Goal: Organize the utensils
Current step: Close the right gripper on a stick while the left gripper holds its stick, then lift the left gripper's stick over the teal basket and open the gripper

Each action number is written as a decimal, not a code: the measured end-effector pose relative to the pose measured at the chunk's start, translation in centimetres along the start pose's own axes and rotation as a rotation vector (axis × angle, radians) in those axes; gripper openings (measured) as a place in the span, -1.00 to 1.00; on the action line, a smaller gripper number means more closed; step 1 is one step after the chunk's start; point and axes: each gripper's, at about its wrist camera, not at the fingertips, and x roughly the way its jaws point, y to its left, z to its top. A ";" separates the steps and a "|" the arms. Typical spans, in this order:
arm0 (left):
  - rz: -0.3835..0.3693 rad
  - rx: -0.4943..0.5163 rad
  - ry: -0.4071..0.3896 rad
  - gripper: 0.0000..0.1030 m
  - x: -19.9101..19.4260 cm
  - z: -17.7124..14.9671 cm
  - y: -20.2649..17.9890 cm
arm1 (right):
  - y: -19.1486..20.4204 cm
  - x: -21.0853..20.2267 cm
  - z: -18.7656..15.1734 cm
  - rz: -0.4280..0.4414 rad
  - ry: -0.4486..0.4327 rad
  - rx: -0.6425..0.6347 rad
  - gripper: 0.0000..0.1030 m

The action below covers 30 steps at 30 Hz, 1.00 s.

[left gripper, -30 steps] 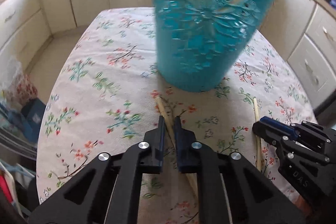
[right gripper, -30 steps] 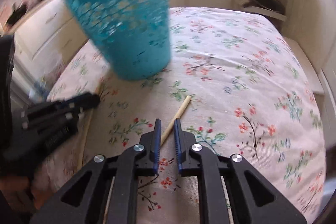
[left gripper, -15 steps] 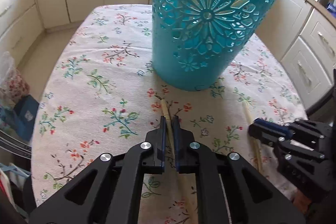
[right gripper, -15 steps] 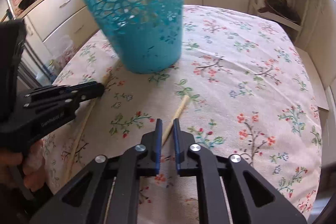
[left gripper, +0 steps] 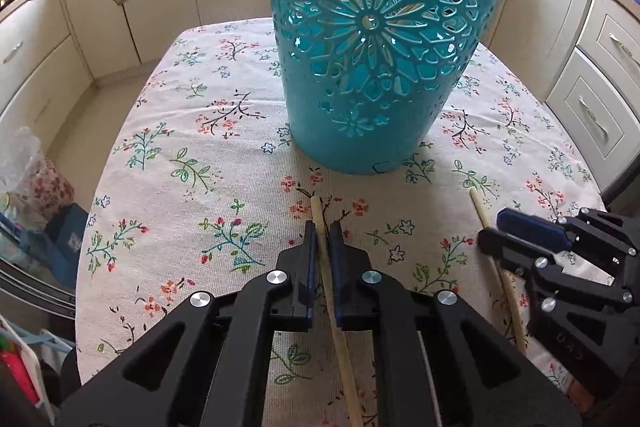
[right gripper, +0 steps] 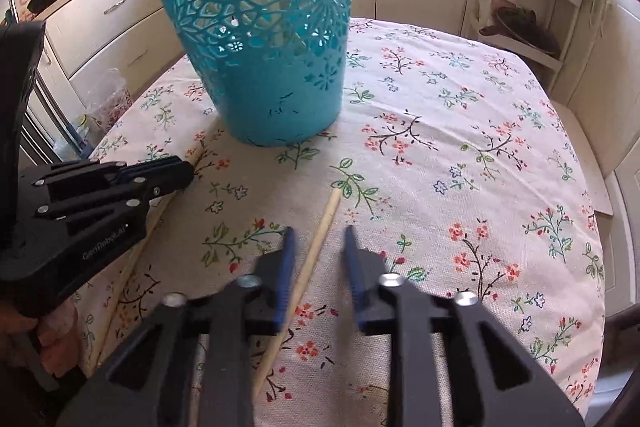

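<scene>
Chopsticks are what I am tidying, and two of them lie flat on the flowery tablecloth [left gripper: 168,131], near me, in front of the blue basket [left gripper: 380,39]. That basket stands upright in the middle of the table, a bit farther away, and I can see pale sticks inside it through the holes. My left gripper [left gripper: 323,233] has its two fingers pulled close around the left chopstick [left gripper: 320,223], with the stick running right between them; I think it is squeezed tight, and the far tip pokes out toward the basket. My right gripper [right gripper: 318,241] has its fingers spread wide, and the right chopstick [right gripper: 320,239] lies on the cloth between them, closer to the left finger, not held. So the job in hand, I think, is to grab each stick well and then drop it in the basket. For the right side I would slide a little to the left so the stick sits in the middle, go low until the fingers almost touch the cloth, then close slowly. A thin round stick can roll away or twist if I pinch it off to one side. I would lift both sticks gently, tip them up, and keep clear of the basket wall so I don't knock it over
</scene>
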 end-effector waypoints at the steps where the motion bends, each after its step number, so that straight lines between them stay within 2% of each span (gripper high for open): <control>1: 0.005 0.008 -0.007 -0.86 0.0 0.0 -0.2 | 0.4 0.0 0.0 0.003 0.002 -0.002 -0.83; 9: -0.015 0.017 -0.036 -0.91 -0.9 -0.6 -0.2 | 0.4 0.0 -0.1 0.006 -0.011 -0.018 -0.84; 18: -0.011 0.061 -0.173 -0.91 -6.0 -0.4 -1.1 | 0.9 -0.3 -0.6 -0.017 -0.035 -0.036 -0.84; 22: -0.024 0.073 -0.208 -0.91 -7.6 -0.2 -1.6 | 0.8 -0.4 -0.6 -0.019 -0.038 -0.037 -0.84; 30: -0.168 0.019 -0.303 -0.91 -11.7 0.8 -0.5 | 1.1 -0.5 -0.8 -0.021 -0.040 -0.037 -0.84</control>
